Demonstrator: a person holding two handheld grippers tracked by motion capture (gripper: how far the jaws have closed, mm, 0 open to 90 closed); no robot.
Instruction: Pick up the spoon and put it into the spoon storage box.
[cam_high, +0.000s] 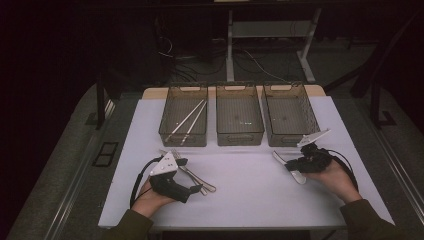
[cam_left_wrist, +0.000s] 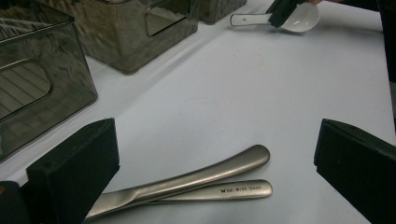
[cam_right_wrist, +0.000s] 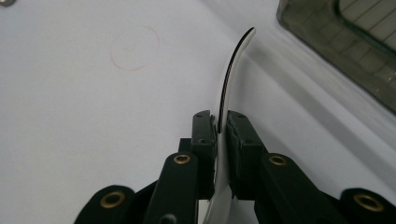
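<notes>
Grippers on white table (cam_high: 250, 195): R gripper (cam_right_wrist: 221, 135) pinching white spoon (cam_right_wrist: 233, 70) near right bin (cam_high: 290, 112); L gripper (cam_left_wrist: 215, 154) spread wide over metal cutlery handles (cam_left_wrist: 205, 179).

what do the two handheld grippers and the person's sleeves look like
Both grippers are black, each topped by a pale grey three-cornered plate. The left gripper has broad, blocky black jaws, and a black cable loops from it. The right gripper has black linkage arms with brass-coloured rivets. The person's sleeves are dark olive.
</notes>
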